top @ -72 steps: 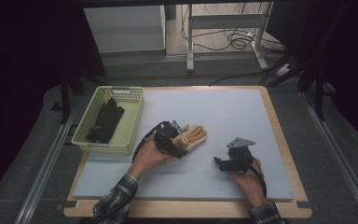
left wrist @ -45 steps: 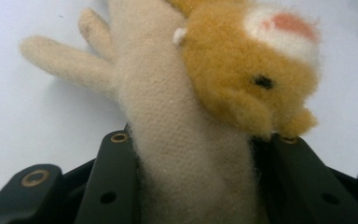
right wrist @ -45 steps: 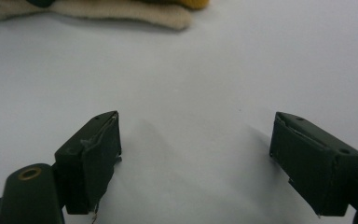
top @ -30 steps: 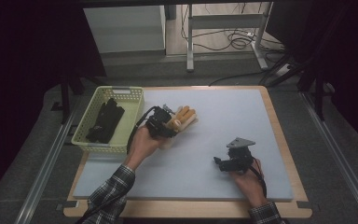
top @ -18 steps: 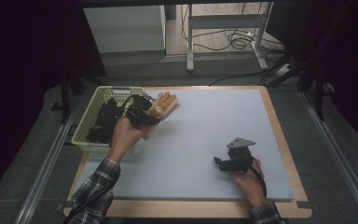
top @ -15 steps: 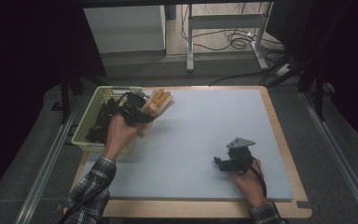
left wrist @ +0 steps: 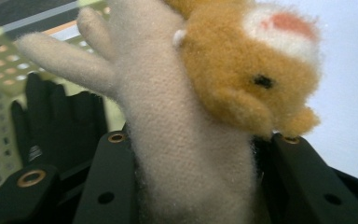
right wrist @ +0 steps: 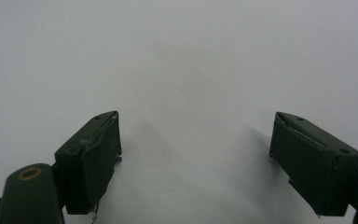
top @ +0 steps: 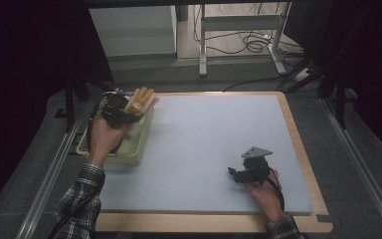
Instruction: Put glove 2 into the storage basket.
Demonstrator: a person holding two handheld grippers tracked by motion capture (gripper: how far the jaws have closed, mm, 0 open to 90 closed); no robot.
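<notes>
**Plush glove carried over the basket**

At upper left of the high view, the left gripper (top: 122, 110) clamps a cream and orange fleece glove (top: 142, 99), fingers pointing toward the upper right, directly above the pale green perforated plastic basket (top: 124, 158). A black glove (left wrist: 58, 123) lies inside. At lower right, the right gripper (top: 236, 174) rests spread wide, empty, on the grey mat (top: 204, 134).

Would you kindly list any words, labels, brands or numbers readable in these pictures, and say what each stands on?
None can be read: the cream and orange plush glove, the pale green perforated plastic basket, the black gloves inside it and the grey table mat show no lettering.
</notes>
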